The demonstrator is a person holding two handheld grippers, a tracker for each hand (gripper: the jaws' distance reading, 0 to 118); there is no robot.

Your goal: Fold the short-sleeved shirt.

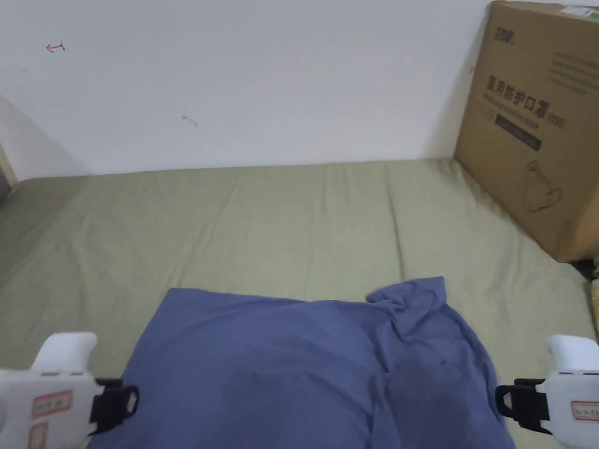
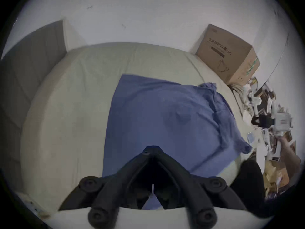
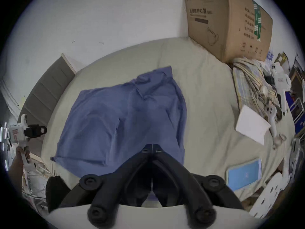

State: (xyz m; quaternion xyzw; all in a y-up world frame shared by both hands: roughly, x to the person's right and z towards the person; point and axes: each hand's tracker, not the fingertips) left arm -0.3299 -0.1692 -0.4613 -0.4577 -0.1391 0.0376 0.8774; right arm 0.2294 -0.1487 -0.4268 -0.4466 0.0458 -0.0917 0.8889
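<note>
L claw [image 2: 152,148] jaws together, empty | R claw [image 3: 152,145] same | blue shirt [image 1: 304,374] flat | box [image 1: 535,123] print unreadable

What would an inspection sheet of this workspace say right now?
Surface: bed under a wrinkled olive sheet.
Job's things: blue shirt lying spread, one far corner bunched.
Clutter: cardboard box against the wall; striped cloth, white pad, tablet at the bed's right edge.
Grippers: left gripper and right gripper held off the shirt's sides, jaws shut, holding nothing.
Cables: thin wires off the bed's left edge.
Surroundings: white wall.
</note>
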